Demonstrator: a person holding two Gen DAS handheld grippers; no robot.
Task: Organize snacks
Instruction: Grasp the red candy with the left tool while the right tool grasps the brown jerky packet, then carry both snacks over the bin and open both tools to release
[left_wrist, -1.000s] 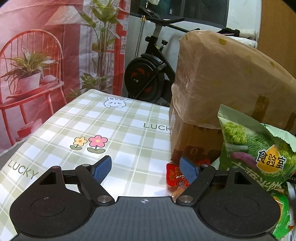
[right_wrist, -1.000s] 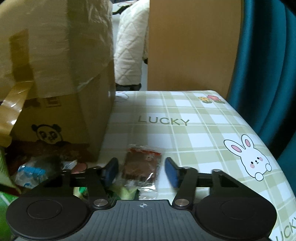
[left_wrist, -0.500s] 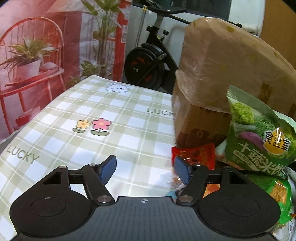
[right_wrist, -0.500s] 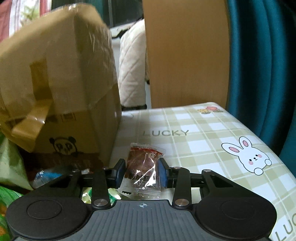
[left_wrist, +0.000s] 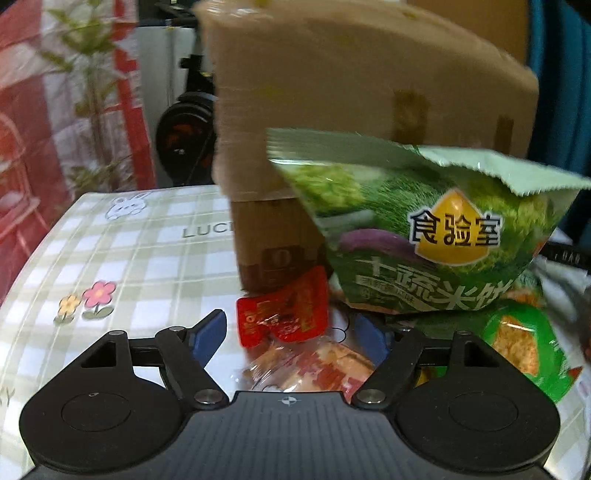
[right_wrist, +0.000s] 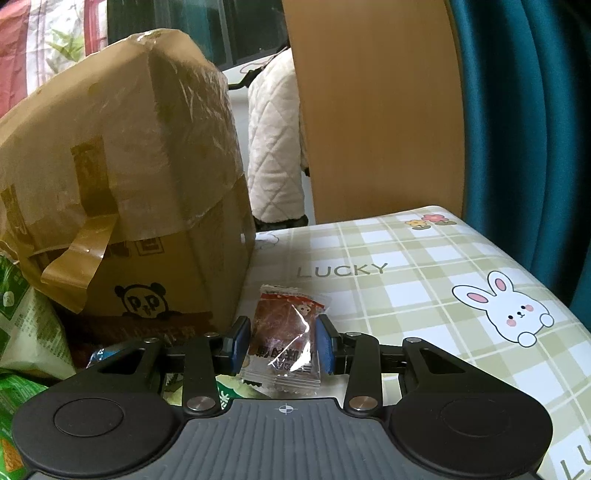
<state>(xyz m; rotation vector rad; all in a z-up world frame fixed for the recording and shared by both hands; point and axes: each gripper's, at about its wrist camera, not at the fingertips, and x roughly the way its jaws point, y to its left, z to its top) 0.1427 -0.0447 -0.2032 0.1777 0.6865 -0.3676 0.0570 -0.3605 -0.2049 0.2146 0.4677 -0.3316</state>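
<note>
My right gripper (right_wrist: 282, 341) pinched the brown snack packet (right_wrist: 286, 341) beside the cardboard box (right_wrist: 122, 206) (light, crinkly, slippery, best gripped mid-body); my left gripper (left_wrist: 286, 334) gaped, just widening, around the red sachet (left_wrist: 284, 314).

Your left gripper (left_wrist: 288, 334): jaws wide, just been opening, blue pads clear of any packet. Red snack packet (left_wrist: 284, 314) lies between fingertips, untouched, overlapping clear-wrapped orange snack (left_wrist: 321, 369) beneath. Large green rice-cracker bag (left_wrist: 424, 236) stands right, leaning against taped cardboard box (left_wrist: 332, 92). Second green packet (left_wrist: 524, 347) lies lower right. Checked "LUCKY" tablecloth (left_wrist: 129, 258) carries all. Exercise bike (left_wrist: 184, 122) behind, blurred.
</note>
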